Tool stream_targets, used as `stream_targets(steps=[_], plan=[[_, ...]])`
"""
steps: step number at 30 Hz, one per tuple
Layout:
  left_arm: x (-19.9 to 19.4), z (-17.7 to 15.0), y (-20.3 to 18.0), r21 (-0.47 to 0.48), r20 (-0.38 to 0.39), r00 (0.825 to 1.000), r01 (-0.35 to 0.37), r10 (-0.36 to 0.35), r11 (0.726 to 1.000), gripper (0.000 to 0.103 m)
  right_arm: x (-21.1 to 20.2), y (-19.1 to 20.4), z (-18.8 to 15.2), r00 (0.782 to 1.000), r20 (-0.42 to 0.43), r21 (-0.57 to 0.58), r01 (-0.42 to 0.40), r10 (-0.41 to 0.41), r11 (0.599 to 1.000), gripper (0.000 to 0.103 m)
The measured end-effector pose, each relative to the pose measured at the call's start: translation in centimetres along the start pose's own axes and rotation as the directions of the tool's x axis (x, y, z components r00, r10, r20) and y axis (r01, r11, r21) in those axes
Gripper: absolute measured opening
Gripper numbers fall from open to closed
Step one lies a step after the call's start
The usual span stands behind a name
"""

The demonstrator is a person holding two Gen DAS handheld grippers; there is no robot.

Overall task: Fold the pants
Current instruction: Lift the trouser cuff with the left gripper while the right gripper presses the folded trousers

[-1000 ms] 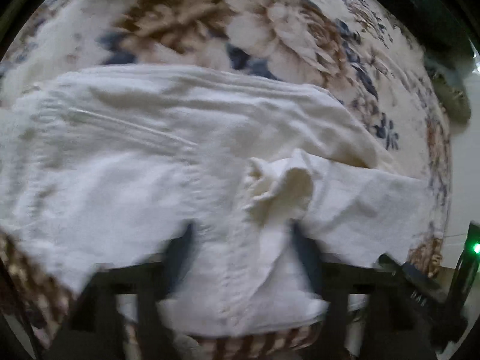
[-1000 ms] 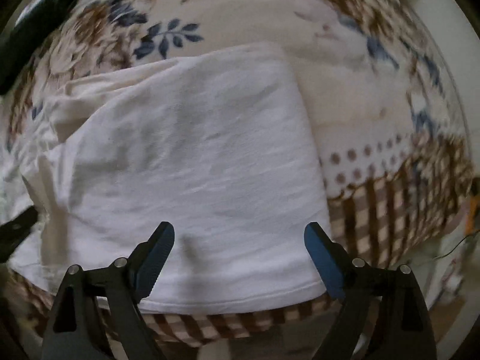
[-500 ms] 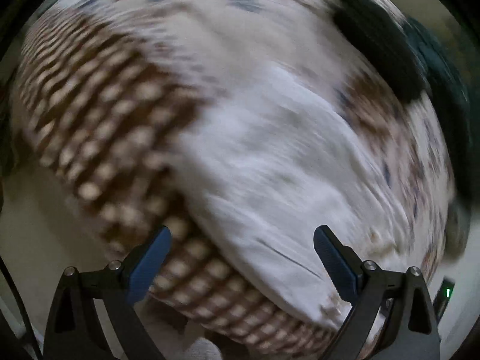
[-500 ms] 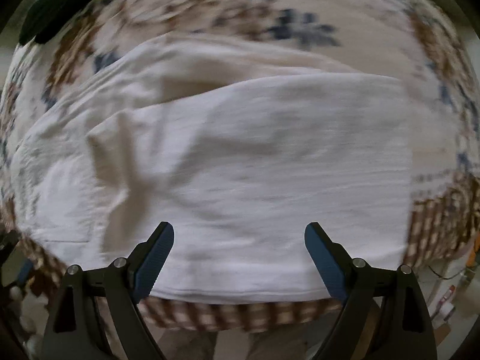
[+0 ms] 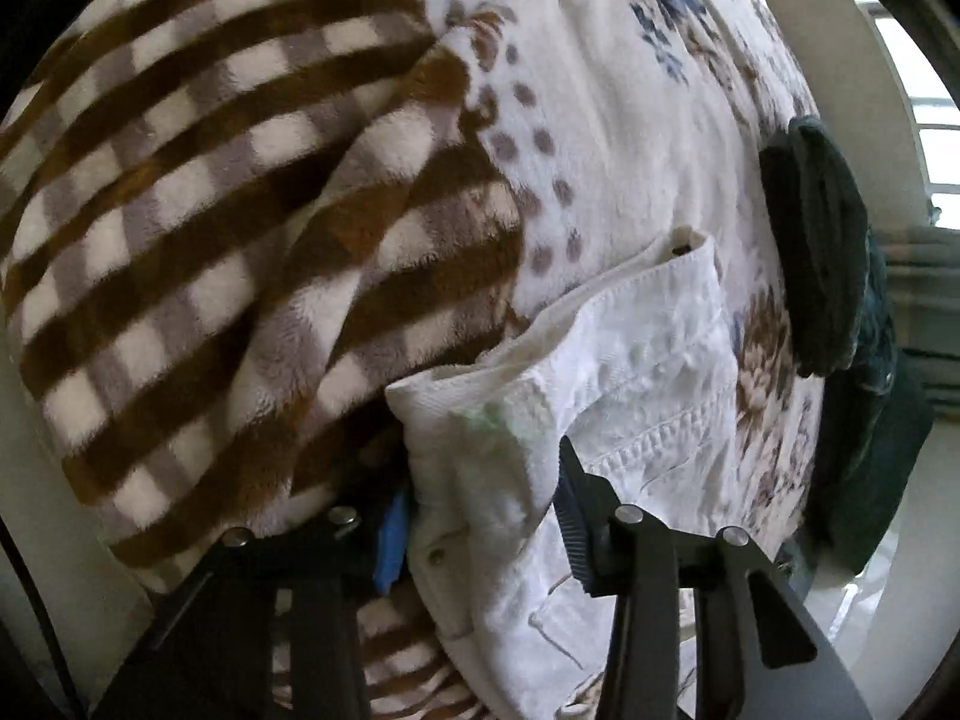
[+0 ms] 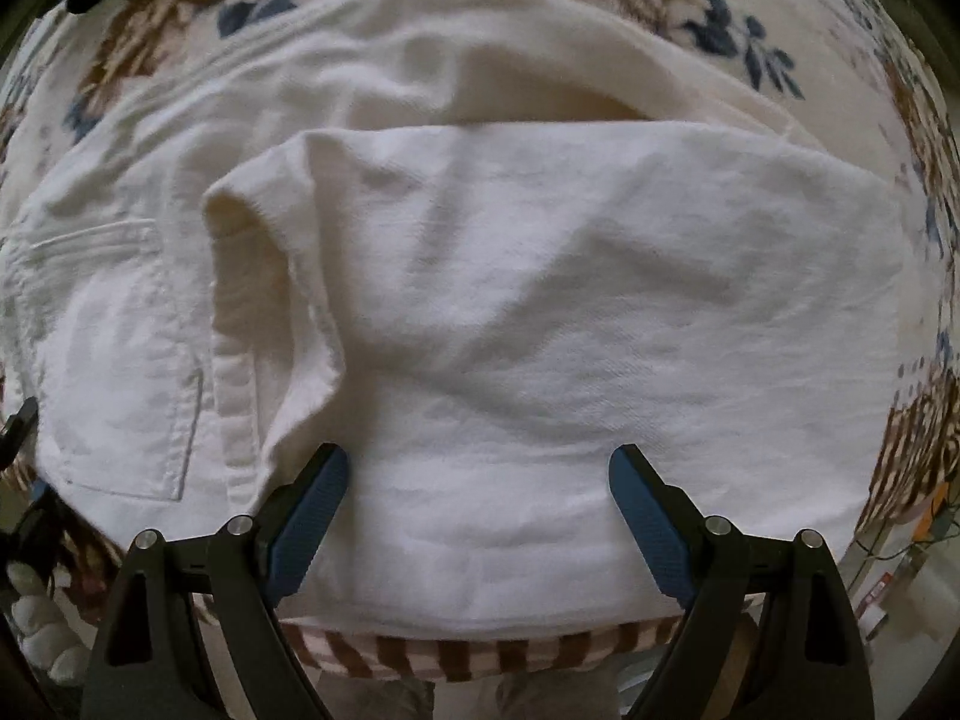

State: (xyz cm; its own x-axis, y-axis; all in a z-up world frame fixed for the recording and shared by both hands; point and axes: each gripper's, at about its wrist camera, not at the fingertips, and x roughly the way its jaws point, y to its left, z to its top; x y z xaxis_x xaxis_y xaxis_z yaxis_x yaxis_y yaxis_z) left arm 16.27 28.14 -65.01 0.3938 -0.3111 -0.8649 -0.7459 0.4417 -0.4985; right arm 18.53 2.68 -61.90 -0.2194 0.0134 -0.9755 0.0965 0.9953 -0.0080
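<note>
White pants (image 6: 540, 312) lie on a brown-checked, floral blanket (image 5: 210, 210).

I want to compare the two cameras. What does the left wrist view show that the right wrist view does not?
Only the left wrist view shows the left gripper shut on a corner of the pants, and dark clothing lying farther along the blanket.

Only the right wrist view shows the right gripper open over the folded pants, and a back pocket.

Both show the white pants on the blanket.

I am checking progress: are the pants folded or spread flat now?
Partly folded. The pants have one layer lying over another, its edge over the pocket side; the left gripper pinches a corner.
</note>
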Motion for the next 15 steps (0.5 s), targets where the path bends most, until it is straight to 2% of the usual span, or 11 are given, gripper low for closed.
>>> stream_targets(steps=[3,6,8,9,11,13,15], plan=[[-1.2,-0.2,0.9,0.029,0.018,0.999,0.04,-0.041,0.999,0.041,0.6,0.4,0.5,1.0,-0.012,0.002,0.006,-0.006,1.0,0.093],[0.4,0.0,1.9,-0.016,0.003,0.994,0.108,-0.108,0.994,0.048,1.3,0.5,1.1,1.0,-0.026,0.009,-0.002,0.002,1.0,0.096],[1.5,0.5,2.3,-0.037,-0.003,0.989,0.147,-0.147,0.988,0.057,1.4,0.4,2.7,0.999,-0.035,0.038,-0.008,0.009,0.999,0.099],[1.9,0.7,2.2,-0.044,-0.002,0.989,0.148,-0.149,0.988,0.058,1.7,0.1,3.5,0.999,-0.039,0.042,-0.012,0.014,0.999,0.1],[2.3,0.9,1.8,-0.049,-0.003,0.989,0.15,-0.15,0.988,0.065,2.0,0.0,4.1,0.999,-0.049,0.049,-0.017,0.02,0.999,0.103],[2.3,0.9,0.9,-0.025,0.003,0.993,0.122,-0.122,0.992,0.066,2.4,0.2,5.0,0.998,-0.065,0.057,-0.018,0.022,0.998,0.103],[1.8,0.5,0.2,0.013,0.031,0.996,0.086,-0.086,0.996,0.055,2.5,0.2,6.0,0.996,-0.083,0.068,-0.014,0.019,0.998,0.103]])
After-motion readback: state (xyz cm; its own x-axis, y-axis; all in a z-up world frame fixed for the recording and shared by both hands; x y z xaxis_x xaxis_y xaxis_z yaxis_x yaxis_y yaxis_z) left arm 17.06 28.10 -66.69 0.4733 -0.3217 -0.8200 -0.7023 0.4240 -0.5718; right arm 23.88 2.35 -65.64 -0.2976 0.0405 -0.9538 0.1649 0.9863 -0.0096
